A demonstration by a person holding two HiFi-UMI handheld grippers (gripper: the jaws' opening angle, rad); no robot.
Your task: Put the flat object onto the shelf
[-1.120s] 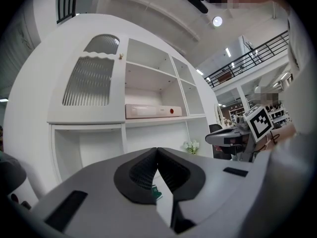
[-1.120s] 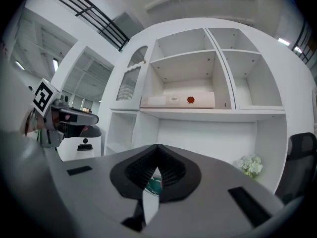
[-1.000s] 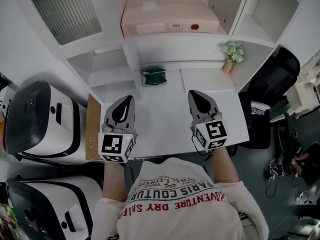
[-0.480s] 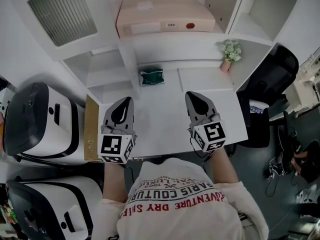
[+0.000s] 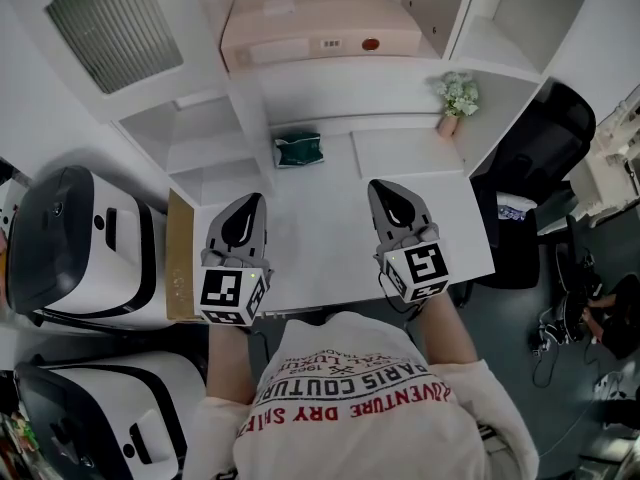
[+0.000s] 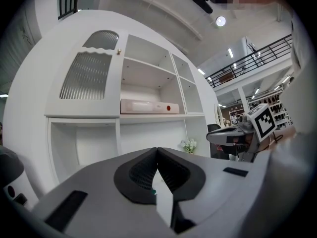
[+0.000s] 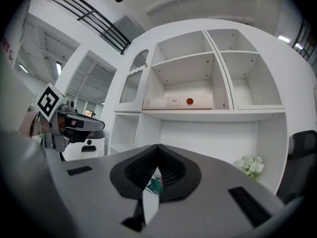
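A flat pale pink box (image 5: 320, 30) lies on the upper shelf (image 5: 350, 68); it also shows in the left gripper view (image 6: 148, 106) and the right gripper view (image 7: 178, 102). A small green pouch (image 5: 298, 150) sits on the white desk (image 5: 320, 258) at the back, under that shelf. My left gripper (image 5: 256, 201) hovers over the desk's left part, shut and holding nothing. My right gripper (image 5: 385, 189) hovers to the right of it, shut and likewise holding nothing. Both point toward the shelving, a short way in front of the pouch, a sliver of which shows below the right gripper's tips (image 7: 156, 184).
A small pot of white flowers (image 5: 453, 98) stands at the desk's back right corner. White and black machines (image 5: 75, 248) sit to the left, beside a brown strip (image 5: 180, 258) along the desk edge. A black chair (image 5: 545, 158) is at the right. A ribbed glass door (image 5: 105, 28) closes the upper left cabinet.
The head view has drifted a little, so shelf and pouch sit slightly more left. Both grippers stay shut over the desk in nearly the same place.
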